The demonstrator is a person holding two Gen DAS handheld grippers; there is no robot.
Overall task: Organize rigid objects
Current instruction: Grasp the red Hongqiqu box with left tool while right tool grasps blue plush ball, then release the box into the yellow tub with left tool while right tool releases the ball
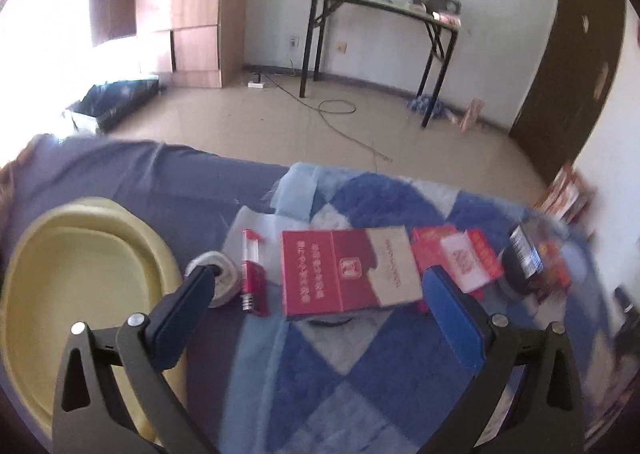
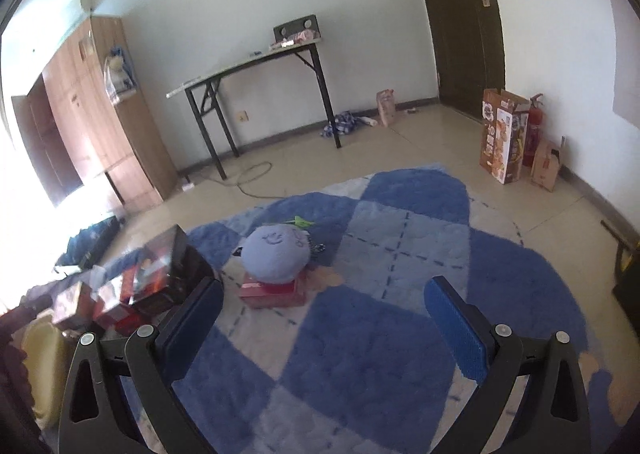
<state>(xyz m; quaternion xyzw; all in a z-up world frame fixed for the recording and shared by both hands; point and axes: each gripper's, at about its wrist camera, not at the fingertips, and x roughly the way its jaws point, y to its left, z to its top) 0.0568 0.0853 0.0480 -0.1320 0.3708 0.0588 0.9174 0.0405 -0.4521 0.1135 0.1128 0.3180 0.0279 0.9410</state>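
- 2 grippers show, each with its fingers spread wide and nothing between them.
- Left wrist view, lower left: a yellow basin (image 1: pixel 76 294) sits empty on a grey-blue cloth (image 1: pixel 132 173).
- Just right of it, a roll of tape (image 1: pixel 222 274) lies behind the tip of the left gripper's (image 1: pixel 320 306) near finger, beside a red lighter (image 1: pixel 253 274).
- Centre: a red and white box (image 1: pixel 348 270) lies flat on the blue checked rug (image 1: pixel 360 374); further right, a red packet (image 1: pixel 460 258) and a dark jar (image 1: pixel 524 258), blurred.
- Right wrist view, lower left: red and dark boxes (image 2: pixel 132 286) cluster together.
- Centre: a blue plush ball (image 2: pixel 278 252) rests on a red box (image 2: pixel 274 292), ahead of the right gripper (image 2: pixel 324 314).
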